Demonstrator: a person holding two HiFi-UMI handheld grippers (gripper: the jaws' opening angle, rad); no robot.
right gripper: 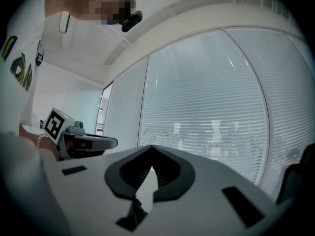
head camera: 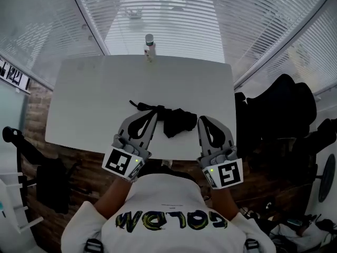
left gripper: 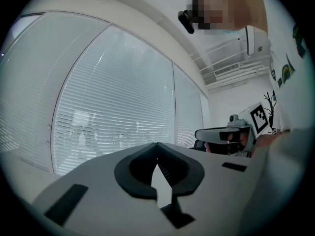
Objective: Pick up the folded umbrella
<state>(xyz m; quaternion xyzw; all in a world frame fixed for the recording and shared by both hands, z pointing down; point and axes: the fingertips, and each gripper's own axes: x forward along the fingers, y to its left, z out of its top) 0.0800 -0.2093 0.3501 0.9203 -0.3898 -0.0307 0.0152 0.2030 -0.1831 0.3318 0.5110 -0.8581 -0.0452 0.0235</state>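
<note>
The folded black umbrella [head camera: 176, 120] lies on the white table [head camera: 95, 99] near its front edge, its strap [head camera: 141, 106] trailing to the left. My left gripper [head camera: 153, 113] is just left of the umbrella, its tip by the strap, jaws shut and empty. My right gripper [head camera: 200, 119] is just right of the umbrella, also shut with nothing in it. The left gripper view shows my left gripper [left gripper: 156, 144] with tips meeting against the window blinds. In the right gripper view my right gripper [right gripper: 150, 146] looks the same. Neither gripper view shows the umbrella.
A small bottle [head camera: 149, 47] stands at the table's far edge, before the window blinds [head camera: 168, 15]. A black office chair [head camera: 279, 112] stands to the right of the table. Dark gear [head camera: 50, 181] sits on the floor at the left.
</note>
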